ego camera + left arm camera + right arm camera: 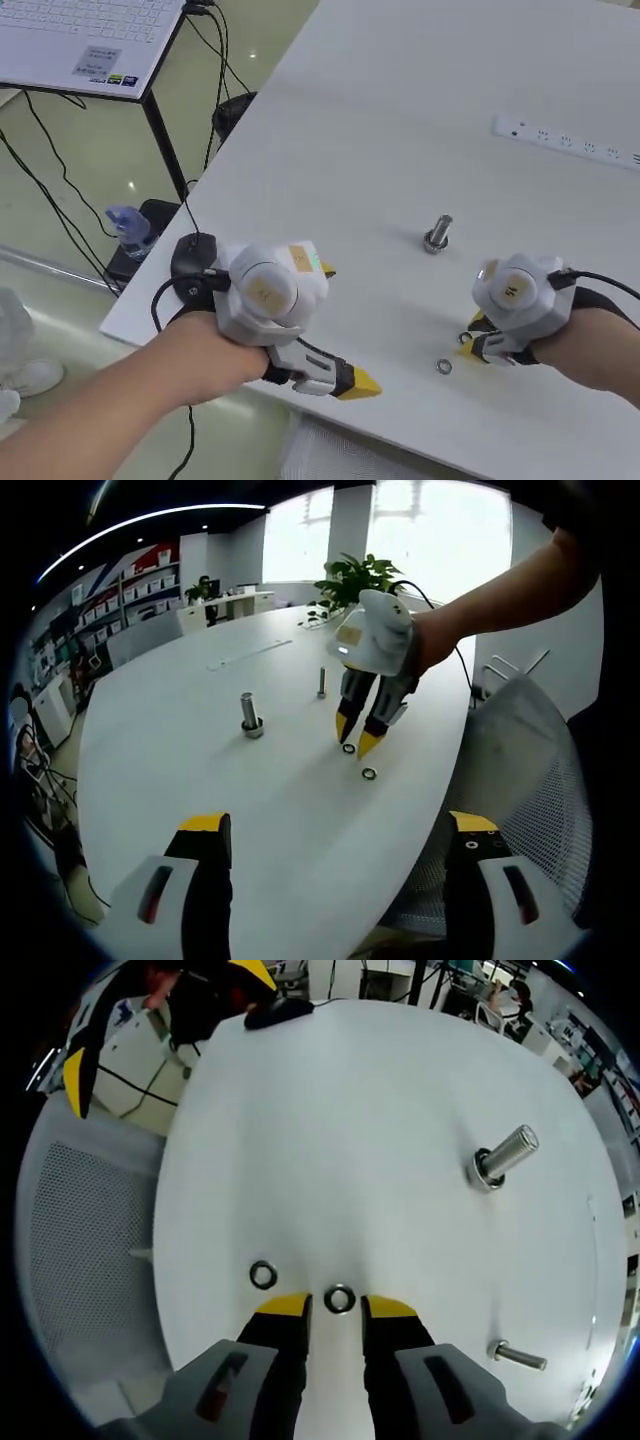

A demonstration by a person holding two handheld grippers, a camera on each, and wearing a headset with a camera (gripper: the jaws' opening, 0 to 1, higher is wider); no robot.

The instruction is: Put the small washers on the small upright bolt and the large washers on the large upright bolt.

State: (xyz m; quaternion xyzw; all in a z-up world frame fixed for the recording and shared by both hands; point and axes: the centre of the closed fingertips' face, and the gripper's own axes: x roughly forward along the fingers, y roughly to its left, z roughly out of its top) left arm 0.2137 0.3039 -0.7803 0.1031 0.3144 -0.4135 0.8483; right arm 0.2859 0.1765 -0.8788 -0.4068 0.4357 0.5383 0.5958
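My right tongs, slightly parted and gripping nothing, straddle a washer on the tabletop, well apart from the large upright bolt. My left tongs gape wide, empty.

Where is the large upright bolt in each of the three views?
Head view: large upright bolt, right of centre, beyond the right gripper.
Left gripper view: the bolt left of centre, left of that gripper.
Right gripper view: the bolt upper right.
Shared landmark: the right gripper.
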